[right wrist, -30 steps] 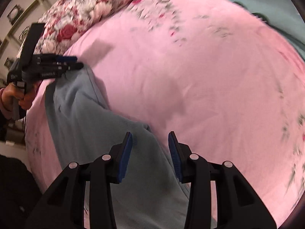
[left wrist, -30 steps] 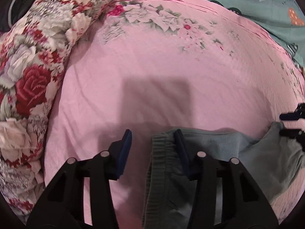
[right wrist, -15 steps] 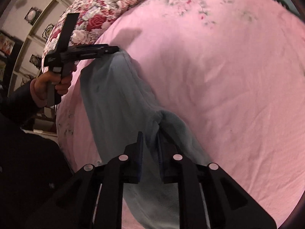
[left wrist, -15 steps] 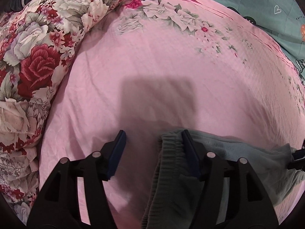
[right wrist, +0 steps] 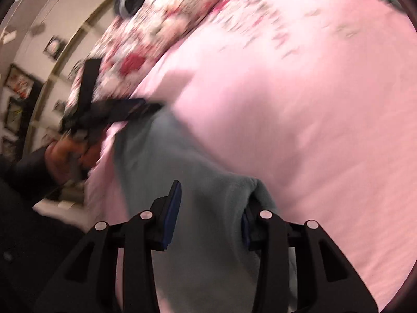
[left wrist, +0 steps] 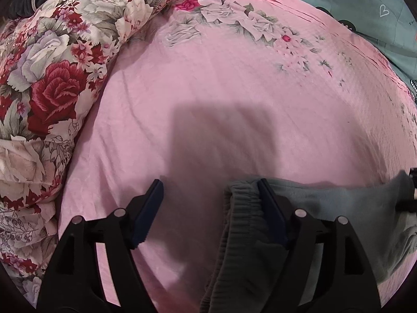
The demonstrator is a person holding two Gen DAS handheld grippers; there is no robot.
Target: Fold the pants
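Grey-green pants (left wrist: pixel 325 208) lie across the pink bedsheet (left wrist: pixel 234 91), elastic waistband (left wrist: pixel 234 208) toward the left. My left gripper (left wrist: pixel 208 182) hangs over the waistband end with its jaws opening. Its right finger (left wrist: pixel 271 208) lies over the waistband and the pads press on nothing. In the blurred right wrist view my right gripper (right wrist: pixel 211 195) straddles a raised fold of the pants (right wrist: pixel 213 208). Its jaws are opening too, with the fabric loose between them and the right pad hidden behind the fold. The left gripper (right wrist: pixel 125 109) shows there at the pants' far end, held by a hand (right wrist: pixel 65 156).
A bulky floral quilt (left wrist: pixel 52 91) runs along the left of the bed. A teal blanket (left wrist: pixel 365 13) covers the far right corner. Beyond the bed's left side, a wall with framed pictures (right wrist: pixel 18 83) appears in the right wrist view.
The left jaws have spread steadily wider beside the waistband. The right gripper pinched shut on a fold of the pants half a second ago and has since opened while swinging round.
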